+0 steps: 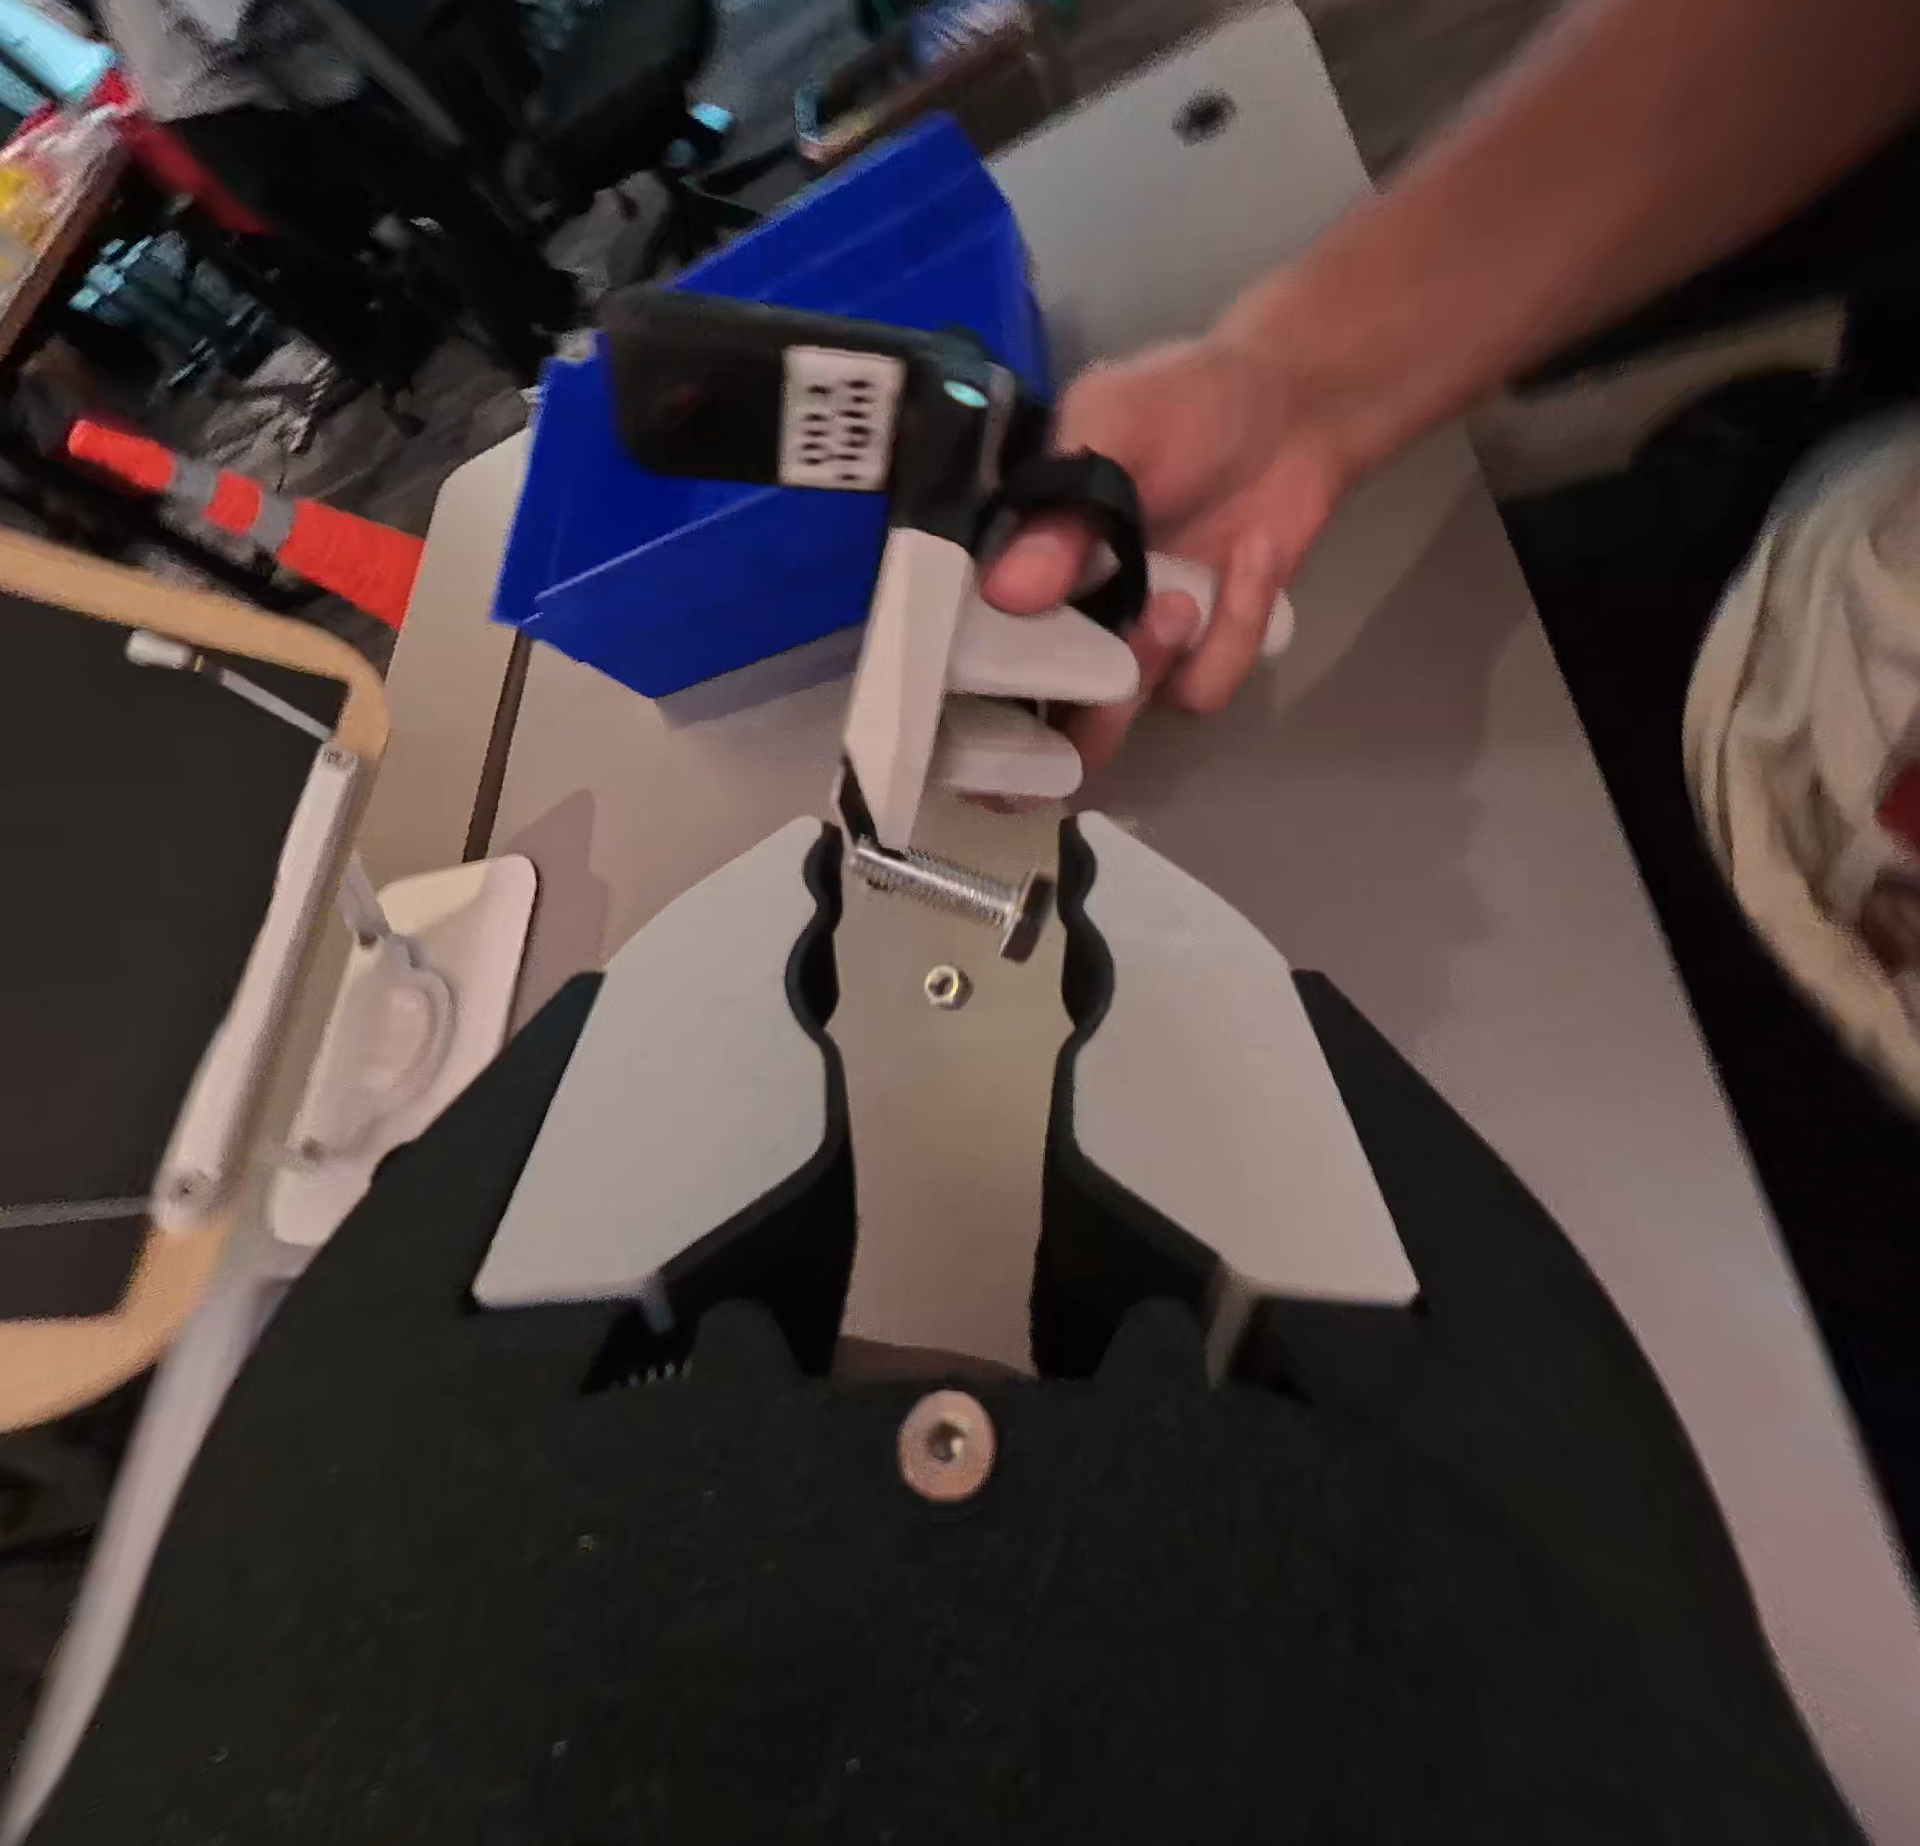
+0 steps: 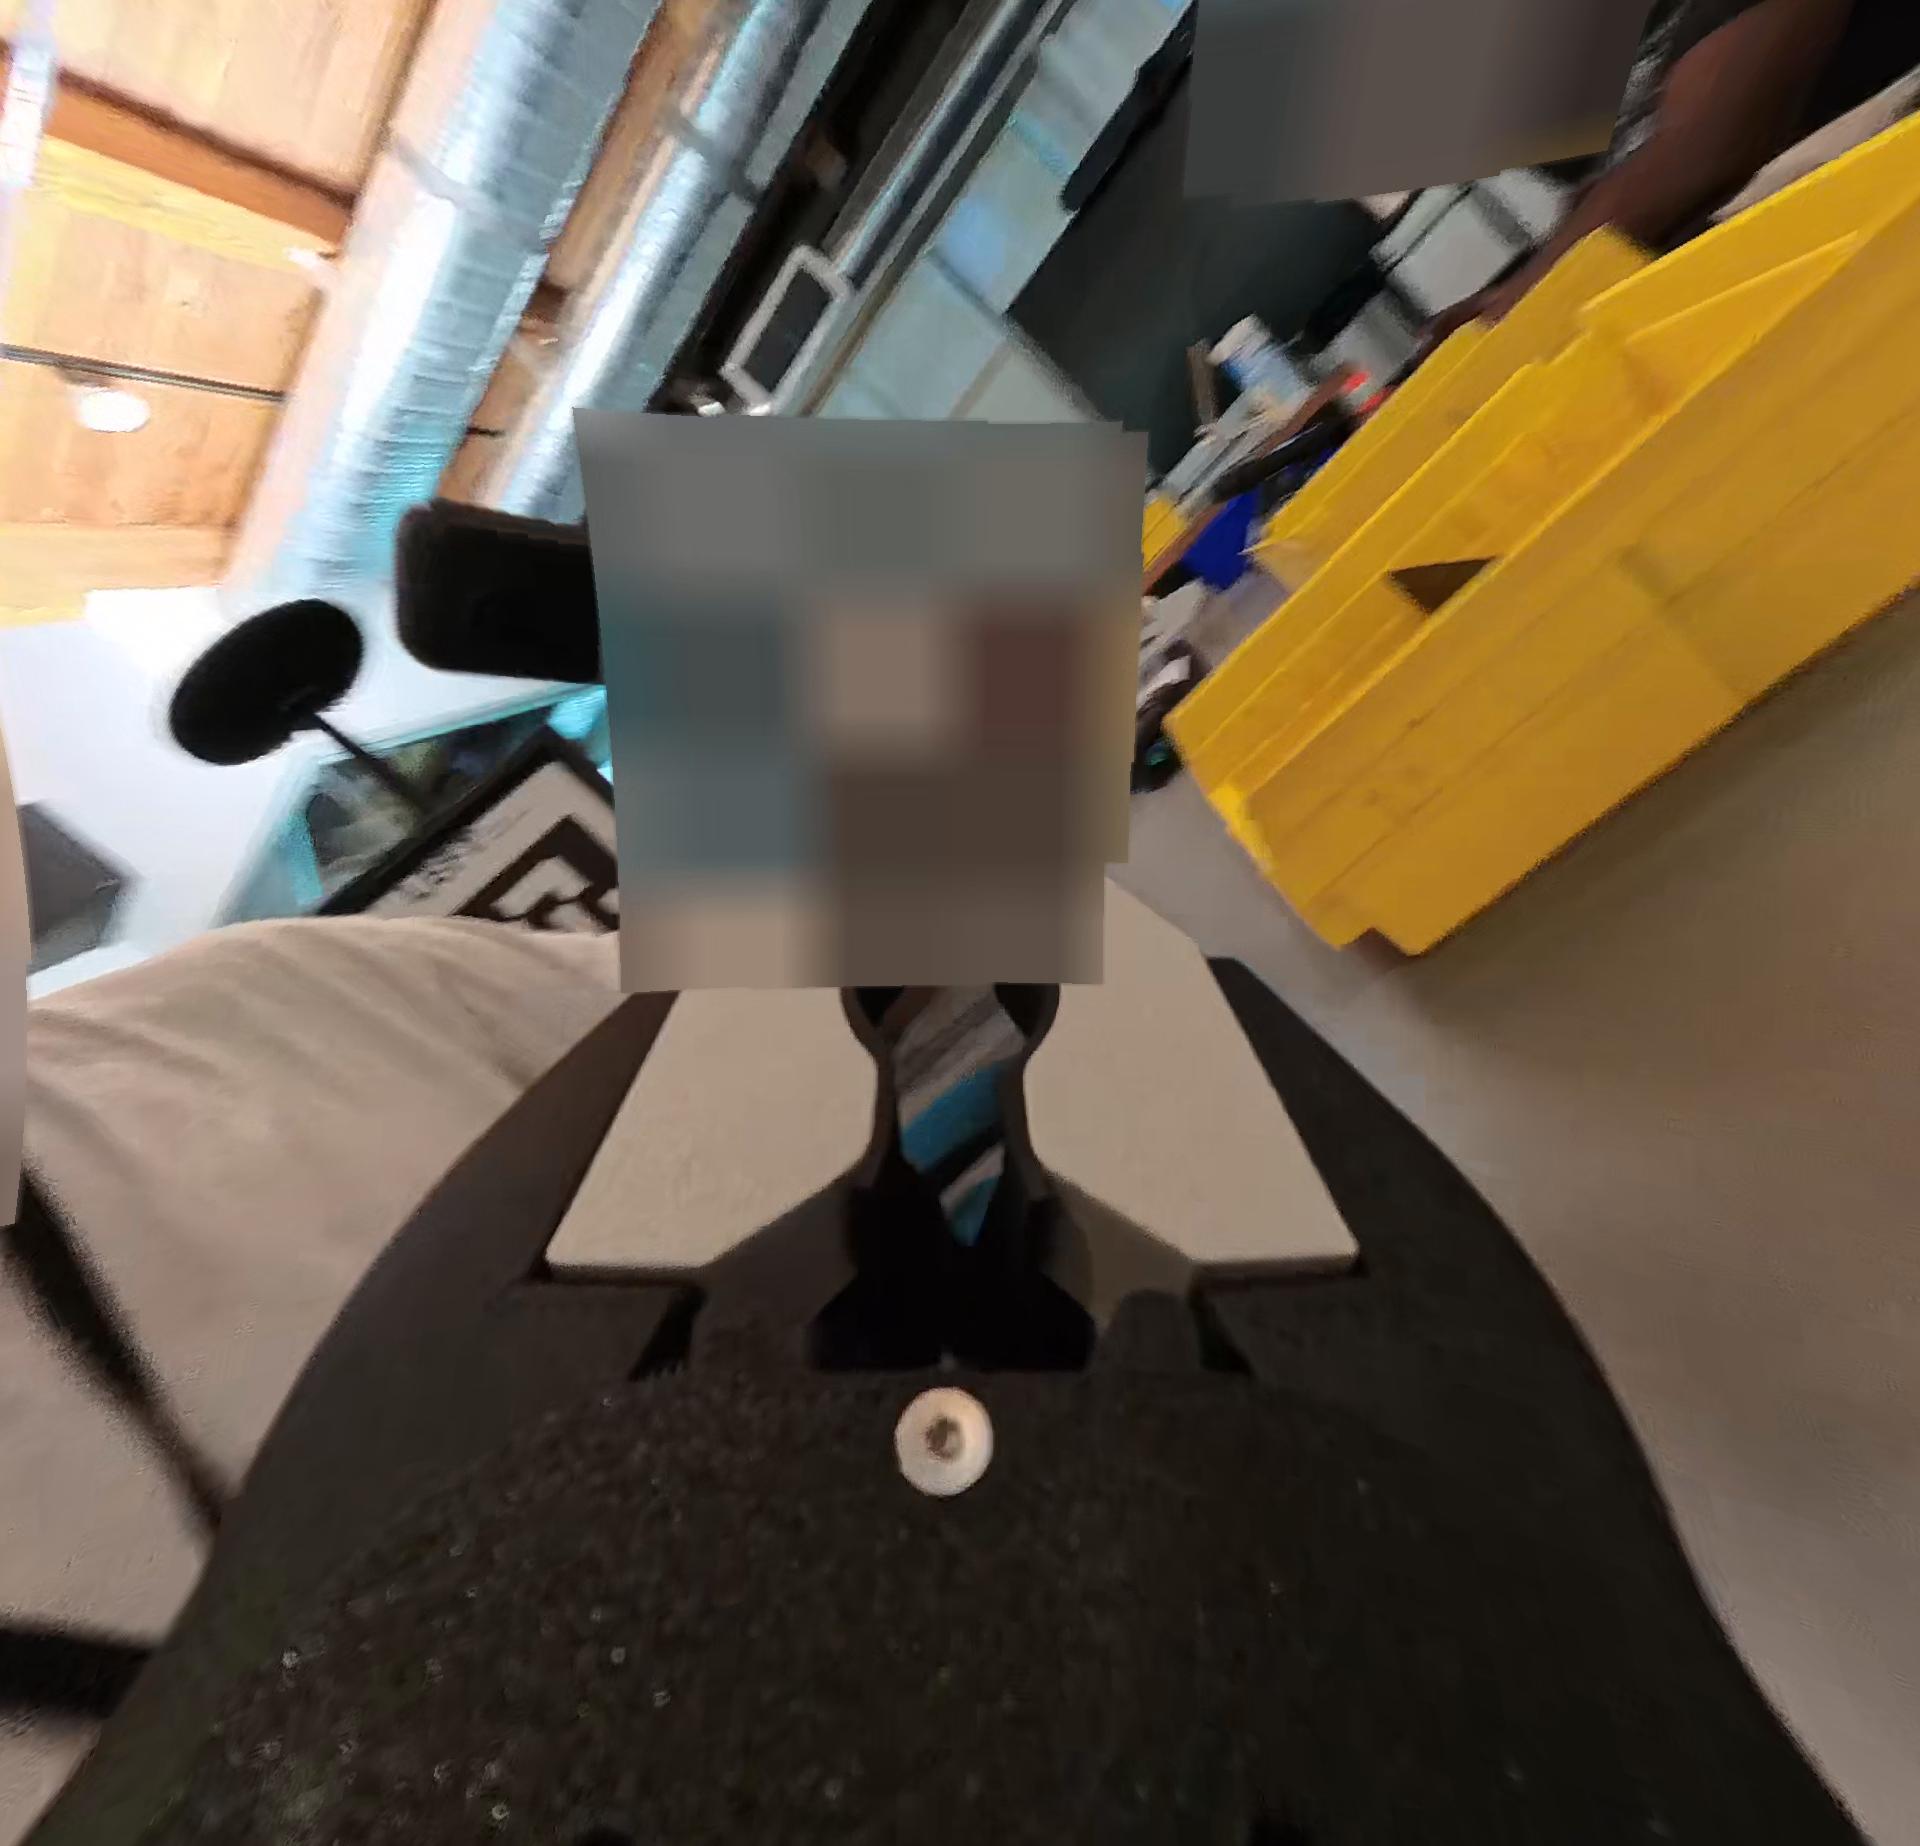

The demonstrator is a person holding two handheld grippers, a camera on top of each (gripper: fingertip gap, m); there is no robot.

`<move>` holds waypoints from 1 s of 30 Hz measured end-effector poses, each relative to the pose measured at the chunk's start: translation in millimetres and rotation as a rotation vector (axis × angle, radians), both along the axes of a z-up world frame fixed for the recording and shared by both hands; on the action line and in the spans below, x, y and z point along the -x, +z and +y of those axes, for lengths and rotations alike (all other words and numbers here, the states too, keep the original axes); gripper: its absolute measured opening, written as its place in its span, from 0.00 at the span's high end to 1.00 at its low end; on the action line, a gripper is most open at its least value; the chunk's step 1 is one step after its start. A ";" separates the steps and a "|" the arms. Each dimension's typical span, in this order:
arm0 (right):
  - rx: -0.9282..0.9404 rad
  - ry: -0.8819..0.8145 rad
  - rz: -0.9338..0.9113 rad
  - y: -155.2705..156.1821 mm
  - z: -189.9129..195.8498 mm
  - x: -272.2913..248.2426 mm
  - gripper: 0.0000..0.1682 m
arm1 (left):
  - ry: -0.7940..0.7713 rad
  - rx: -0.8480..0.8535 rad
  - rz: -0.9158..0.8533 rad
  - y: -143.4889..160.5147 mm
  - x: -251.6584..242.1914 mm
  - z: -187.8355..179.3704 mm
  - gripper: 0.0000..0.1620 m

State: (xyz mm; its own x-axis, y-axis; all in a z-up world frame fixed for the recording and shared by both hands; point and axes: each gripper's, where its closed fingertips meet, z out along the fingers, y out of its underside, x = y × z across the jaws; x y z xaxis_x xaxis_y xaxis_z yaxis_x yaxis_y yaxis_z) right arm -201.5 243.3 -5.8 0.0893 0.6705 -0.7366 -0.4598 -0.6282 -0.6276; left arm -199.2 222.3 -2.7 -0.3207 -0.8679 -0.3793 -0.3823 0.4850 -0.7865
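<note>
left gripper point(image 1: 940, 923) fingers apart, straddling a nut point(image 1: 947, 987) on the desk point(image 1: 1403, 861) | right gripper point(image 1: 883, 830) pinches a bolt point(image 1: 951, 887) crosswise, seemingly for mating; fingers hidden in its own view | blue bin point(image 1: 769, 508), yellow bins point(image 2: 1538, 633): contents unseen

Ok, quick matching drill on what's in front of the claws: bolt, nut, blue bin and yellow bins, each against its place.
1 bolt with spring
2 nut
3 blue bin
4 yellow bins

A stacked, right side of right wrist view
B across the gap at the left claw tips
C standing on the white table
D between the left claw's fingers, nearer the camera

Pairs: 1-B, 2-D, 3-C, 4-A
</note>
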 end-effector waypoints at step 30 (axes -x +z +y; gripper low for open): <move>-0.278 -0.259 -0.511 -33.7 -7.2 20.1 0.95 | 0.515 0.353 -0.286 -70.9 12.8 3.5 0.89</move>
